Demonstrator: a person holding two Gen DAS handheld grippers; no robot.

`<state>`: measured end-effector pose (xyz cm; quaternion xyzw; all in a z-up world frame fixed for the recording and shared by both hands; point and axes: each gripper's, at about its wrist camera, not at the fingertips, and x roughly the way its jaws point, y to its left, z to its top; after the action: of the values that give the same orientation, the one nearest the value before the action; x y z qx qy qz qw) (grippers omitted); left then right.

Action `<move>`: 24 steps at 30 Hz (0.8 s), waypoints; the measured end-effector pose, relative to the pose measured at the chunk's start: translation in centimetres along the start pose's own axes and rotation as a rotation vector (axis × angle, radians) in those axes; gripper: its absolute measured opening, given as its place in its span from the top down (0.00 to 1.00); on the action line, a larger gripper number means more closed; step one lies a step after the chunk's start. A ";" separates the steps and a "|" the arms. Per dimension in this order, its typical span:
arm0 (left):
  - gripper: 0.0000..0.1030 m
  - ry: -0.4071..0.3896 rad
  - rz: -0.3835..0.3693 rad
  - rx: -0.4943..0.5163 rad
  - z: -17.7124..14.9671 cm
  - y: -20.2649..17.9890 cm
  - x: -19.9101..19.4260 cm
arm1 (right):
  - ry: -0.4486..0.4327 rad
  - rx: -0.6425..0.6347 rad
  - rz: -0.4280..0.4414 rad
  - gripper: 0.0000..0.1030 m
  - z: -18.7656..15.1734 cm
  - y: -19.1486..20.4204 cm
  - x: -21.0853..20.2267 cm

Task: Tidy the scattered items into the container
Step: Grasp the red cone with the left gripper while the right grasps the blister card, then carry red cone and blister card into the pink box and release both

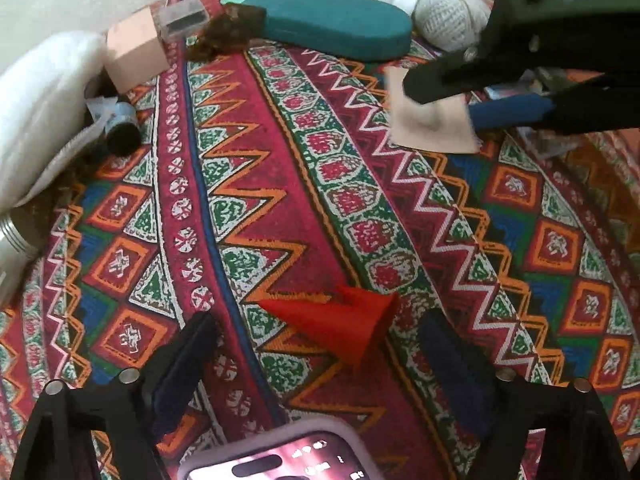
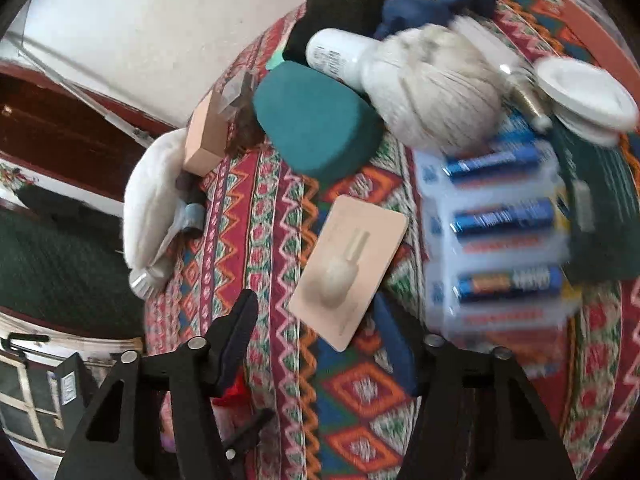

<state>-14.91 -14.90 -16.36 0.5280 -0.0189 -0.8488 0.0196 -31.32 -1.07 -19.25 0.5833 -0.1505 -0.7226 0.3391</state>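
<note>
My left gripper (image 1: 320, 322) is open, low over the patterned cloth (image 1: 280, 184). A red folded paper shape (image 1: 340, 320) lies between its fingertips, touching neither. My right gripper (image 1: 440, 102) reaches in from the upper right of the left wrist view. It is open (image 2: 316, 332) around the near end of a peach card (image 2: 348, 264) with a pale blister on it. The card (image 1: 432, 124) lies flat on the cloth. No container shows clearly in either view.
A teal case (image 2: 316, 128), a ball of string (image 2: 436, 88), a white bottle (image 2: 336, 56), a battery pack (image 2: 500, 220), a white lid (image 2: 584, 96) and a dark green box (image 2: 604, 200) crowd the far side. A peach box (image 1: 136, 52), white cloth (image 1: 44, 100) and small bottle (image 1: 120, 128) sit left.
</note>
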 end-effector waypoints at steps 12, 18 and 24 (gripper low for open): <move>0.47 -0.079 -0.067 -0.113 0.1 1.9 -3.1 | -0.026 -0.108 0.048 1.00 0.0 2.3 -0.8; 0.47 -0.161 -0.075 -0.157 0.4 3.9 -5.5 | -0.060 -0.105 0.079 1.00 -0.1 2.8 -3.0; 0.47 -0.224 -0.064 -0.177 0.7 4.9 -7.8 | -0.099 -0.144 0.117 1.00 -1.1 3.9 -6.4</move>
<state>-12.01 -19.37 -8.77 0.4264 0.0708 -0.9010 0.0367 -28.43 0.54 -12.43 0.5115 -0.1486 -0.7384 0.4137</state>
